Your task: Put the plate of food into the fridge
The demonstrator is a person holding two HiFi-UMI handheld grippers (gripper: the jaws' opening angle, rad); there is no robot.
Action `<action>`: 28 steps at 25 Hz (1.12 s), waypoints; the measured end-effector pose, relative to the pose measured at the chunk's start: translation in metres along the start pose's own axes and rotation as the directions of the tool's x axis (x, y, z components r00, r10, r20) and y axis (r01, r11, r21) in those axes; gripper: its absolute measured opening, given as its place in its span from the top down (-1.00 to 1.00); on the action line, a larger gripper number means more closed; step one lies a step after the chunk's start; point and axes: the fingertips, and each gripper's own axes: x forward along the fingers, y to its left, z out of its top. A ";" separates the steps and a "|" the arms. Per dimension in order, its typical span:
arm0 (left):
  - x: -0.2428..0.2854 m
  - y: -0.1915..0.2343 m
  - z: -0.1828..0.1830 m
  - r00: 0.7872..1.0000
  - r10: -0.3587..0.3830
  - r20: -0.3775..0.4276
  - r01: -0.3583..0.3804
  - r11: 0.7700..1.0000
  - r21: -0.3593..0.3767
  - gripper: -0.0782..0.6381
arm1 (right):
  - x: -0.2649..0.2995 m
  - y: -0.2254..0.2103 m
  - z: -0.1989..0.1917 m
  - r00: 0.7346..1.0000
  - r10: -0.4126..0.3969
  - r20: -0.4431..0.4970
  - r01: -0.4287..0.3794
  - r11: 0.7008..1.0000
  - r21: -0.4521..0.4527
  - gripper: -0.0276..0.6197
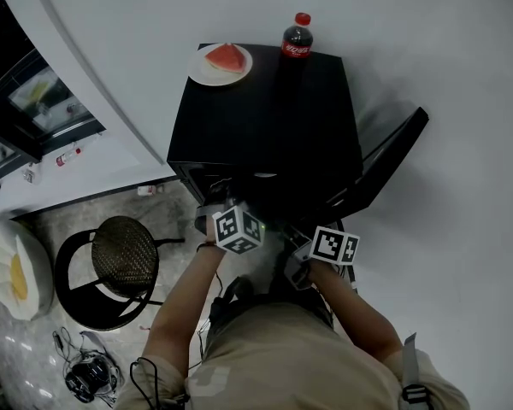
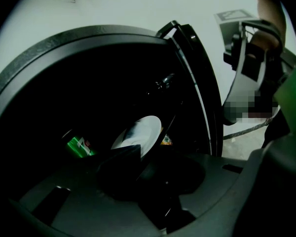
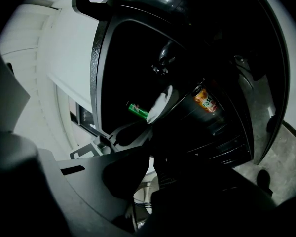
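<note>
Pointing into the open fridge [image 1: 265,118], the left gripper [image 2: 140,154] is clamped on the near rim of a white plate [image 2: 140,130], while the right gripper [image 3: 148,169] is held slightly spread, empty.

In the head view the fridge [image 1: 265,114] shows only its top and open door [image 1: 393,156]; its inside is hidden. In the left gripper view that inside is nearly black: the plate [image 2: 140,131] has its near rim behind a jaw of the left gripper [image 2: 145,154], and what lies on it cannot be told. The green can [image 2: 79,146] to its left is half lost in shadow, its print unreadable.
</note>
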 end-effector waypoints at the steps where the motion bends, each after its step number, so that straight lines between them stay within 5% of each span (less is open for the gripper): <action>1: -0.003 0.001 0.001 1.000 0.013 0.013 -0.013 1.000 -0.010 0.51 | 0.000 0.000 0.000 1.000 0.001 -0.001 -0.001 1.000 -0.001 0.81; 28: -0.007 0.006 -0.001 0.998 0.048 0.041 -0.044 0.995 -0.093 0.65 | -0.002 0.000 -0.007 1.000 -0.006 -0.009 0.006 1.000 -0.028 0.81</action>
